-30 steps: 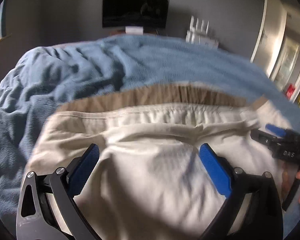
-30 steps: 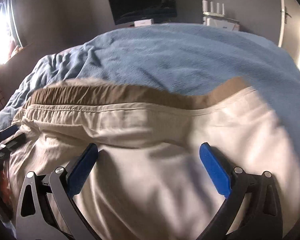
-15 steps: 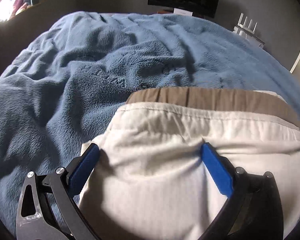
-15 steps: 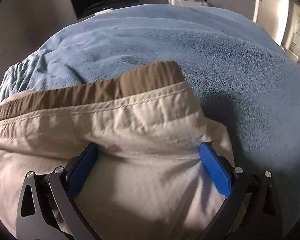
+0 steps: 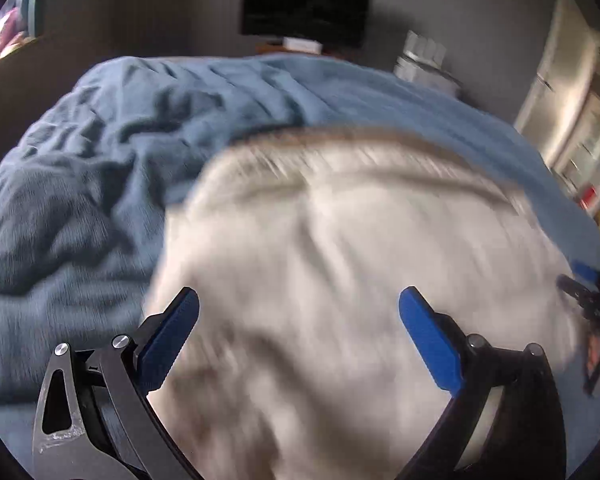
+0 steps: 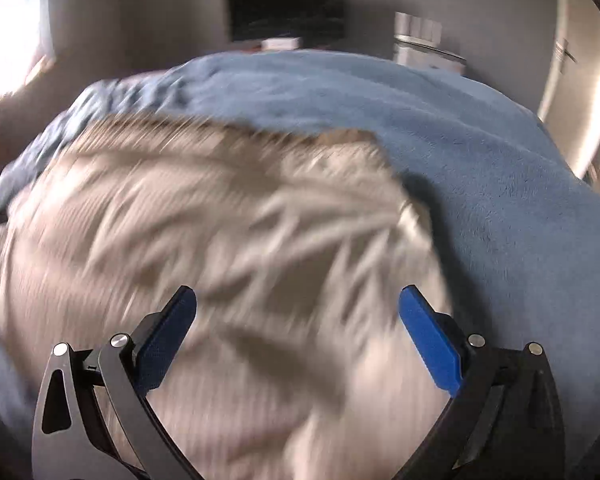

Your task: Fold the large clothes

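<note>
Left wrist view: one cream garment [image 5: 340,280] fills the centre and lower half of the frame, lying on a blue blanket [image 5: 80,200] that covers the bed. A tan band [image 5: 340,134] runs along the garment's upper edge, just above the middle of the frame. The left tool [image 5: 299,320] stands with its two blue pads spread wide, the cloth between and beneath them but nothing pinched. At the right edge the other tool shows, with a bit of a hand. Heavy blur hides the seams.

The garment looks like thin woven fabric: light, limp, prone to creasing and sliding on the fleece. A corner or the banded edge should give the firmest hold, I judge, since several layers meet there.

Right wrist view: the same single garment [image 6: 220,260] takes up the left and centre, its upper right corner [image 6: 364,140] above the middle. The right tool [image 6: 298,320] is likewise spread, gripping nothing. One dark screen [image 6: 286,4] hangs at top centre.
</note>
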`<act>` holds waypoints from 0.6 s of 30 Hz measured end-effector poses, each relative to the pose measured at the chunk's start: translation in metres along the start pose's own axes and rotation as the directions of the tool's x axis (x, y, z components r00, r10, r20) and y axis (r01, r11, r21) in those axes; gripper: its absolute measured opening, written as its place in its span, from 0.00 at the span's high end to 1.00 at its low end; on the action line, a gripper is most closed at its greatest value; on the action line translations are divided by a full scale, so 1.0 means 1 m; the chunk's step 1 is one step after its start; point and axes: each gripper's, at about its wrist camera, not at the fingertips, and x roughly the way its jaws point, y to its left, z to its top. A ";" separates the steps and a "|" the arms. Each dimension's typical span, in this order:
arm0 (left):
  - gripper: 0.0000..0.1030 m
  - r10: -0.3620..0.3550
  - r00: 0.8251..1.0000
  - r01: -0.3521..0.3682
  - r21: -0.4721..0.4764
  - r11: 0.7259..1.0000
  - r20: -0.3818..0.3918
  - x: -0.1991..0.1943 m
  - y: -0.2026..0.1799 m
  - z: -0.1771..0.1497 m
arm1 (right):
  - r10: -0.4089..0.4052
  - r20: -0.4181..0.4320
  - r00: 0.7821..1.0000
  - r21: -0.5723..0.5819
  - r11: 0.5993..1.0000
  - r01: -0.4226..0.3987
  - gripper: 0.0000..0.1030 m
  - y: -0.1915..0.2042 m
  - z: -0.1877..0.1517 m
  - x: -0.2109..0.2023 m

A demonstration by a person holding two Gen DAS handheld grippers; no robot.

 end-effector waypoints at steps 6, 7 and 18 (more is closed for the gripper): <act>0.06 0.054 0.990 -0.035 0.144 0.989 -0.129 0.007 -0.025 -0.054 | -0.024 -0.123 0.992 -0.056 0.998 0.017 0.06 -0.001 -0.057 -0.006; 0.05 0.060 0.990 -0.041 0.147 0.988 -0.129 0.007 -0.026 -0.053 | -0.020 -0.129 0.991 -0.046 0.999 0.015 0.06 -0.003 -0.057 -0.006; 0.07 0.035 0.999 -0.033 -0.066 0.997 0.029 -0.015 0.056 0.008 | 0.027 0.002 1.000 0.179 0.983 -0.027 0.08 -0.083 -0.005 -0.015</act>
